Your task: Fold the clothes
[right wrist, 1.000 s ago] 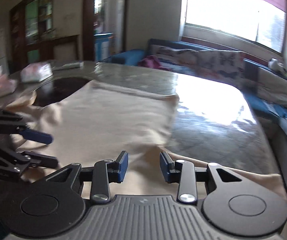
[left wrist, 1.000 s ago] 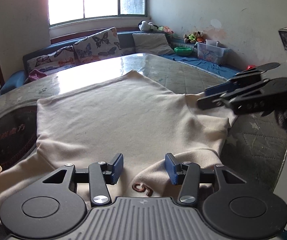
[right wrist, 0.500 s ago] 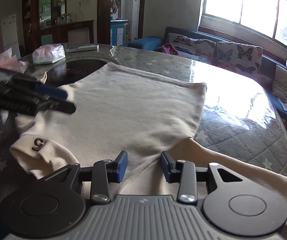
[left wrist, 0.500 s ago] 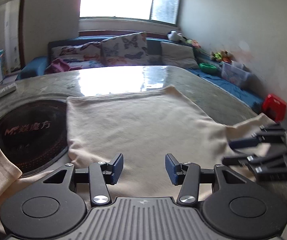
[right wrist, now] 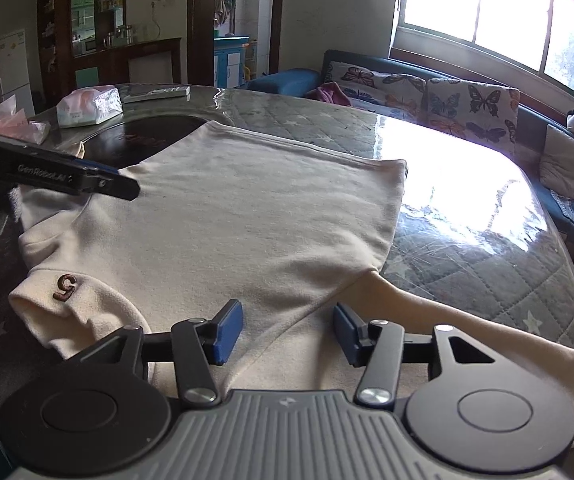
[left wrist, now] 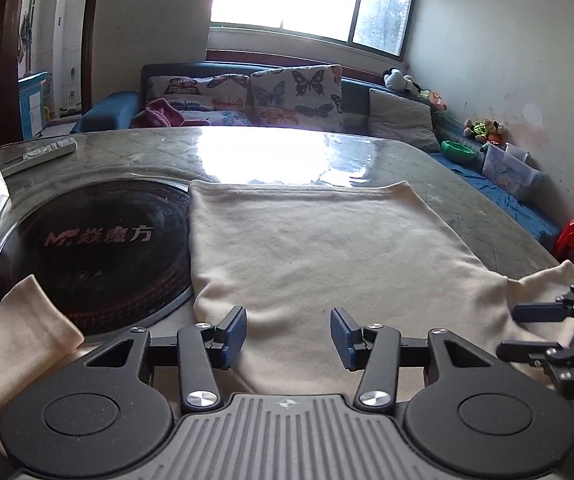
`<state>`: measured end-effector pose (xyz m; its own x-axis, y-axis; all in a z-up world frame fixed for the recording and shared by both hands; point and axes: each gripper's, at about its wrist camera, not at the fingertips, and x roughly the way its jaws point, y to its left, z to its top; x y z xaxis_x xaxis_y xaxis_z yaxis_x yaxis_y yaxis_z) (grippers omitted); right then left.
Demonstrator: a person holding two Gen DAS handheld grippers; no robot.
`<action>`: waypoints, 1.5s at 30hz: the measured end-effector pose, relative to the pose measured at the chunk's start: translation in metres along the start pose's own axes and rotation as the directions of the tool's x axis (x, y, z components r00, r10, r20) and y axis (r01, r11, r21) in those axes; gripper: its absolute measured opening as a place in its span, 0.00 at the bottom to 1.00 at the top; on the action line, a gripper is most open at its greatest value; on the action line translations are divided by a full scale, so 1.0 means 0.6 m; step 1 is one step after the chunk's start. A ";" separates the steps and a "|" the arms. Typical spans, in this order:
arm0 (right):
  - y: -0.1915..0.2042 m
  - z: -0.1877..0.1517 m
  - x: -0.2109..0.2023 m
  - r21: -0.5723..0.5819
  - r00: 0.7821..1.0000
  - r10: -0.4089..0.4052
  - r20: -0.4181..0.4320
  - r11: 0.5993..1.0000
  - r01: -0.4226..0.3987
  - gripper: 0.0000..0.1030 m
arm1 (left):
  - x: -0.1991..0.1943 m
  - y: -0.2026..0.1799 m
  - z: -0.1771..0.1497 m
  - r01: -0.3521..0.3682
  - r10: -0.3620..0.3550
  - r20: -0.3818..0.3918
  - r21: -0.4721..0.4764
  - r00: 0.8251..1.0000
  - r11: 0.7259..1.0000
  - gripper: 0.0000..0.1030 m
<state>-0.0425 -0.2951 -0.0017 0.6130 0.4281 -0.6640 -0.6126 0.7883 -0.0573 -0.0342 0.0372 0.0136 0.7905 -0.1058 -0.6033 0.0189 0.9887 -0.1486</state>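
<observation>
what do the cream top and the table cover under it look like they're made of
Cream top: looks like soft knit, perhaps fleece or brushed cotton; matte, slightly fuzzy, with ribbed hem and an applied brown "5". Table cover: seems clear glossy plastic or vinyl over quilted grey fabric; it mirrors the window glare and shows wrinkles.

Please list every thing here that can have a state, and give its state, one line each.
Cream sweater: spread flat on the table, not yet folded.
Right sleeve: stretched out sideways.
Left sleeve: lying over the dark round plate.
Left gripper: open, empty.
Right gripper: open, jaws just widened, empty.
</observation>
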 end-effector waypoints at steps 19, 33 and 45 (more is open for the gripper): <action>-0.001 0.000 0.003 0.024 1.000 -0.009 0.002 1.000 0.008 0.54 | -0.038 0.041 0.003 -0.088 0.090 0.045 -0.040 0.995 0.995 0.48; 0.002 -0.001 0.004 0.031 1.000 -0.020 0.003 0.999 0.020 0.54 | -0.059 0.123 -0.028 -0.270 0.271 0.030 -0.010 0.962 0.963 0.43; 0.006 0.001 0.003 0.022 0.999 -0.032 0.000 0.999 0.032 0.54 | -0.155 0.195 -0.037 -0.280 0.313 0.127 -0.225 0.941 0.933 0.05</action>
<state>-0.0433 -0.2912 -0.0030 0.6325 0.4028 -0.6615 -0.5814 0.8113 -0.0619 -0.1192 0.1604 0.0351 0.8274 0.2237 -0.5152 -0.3418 0.9284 -0.1458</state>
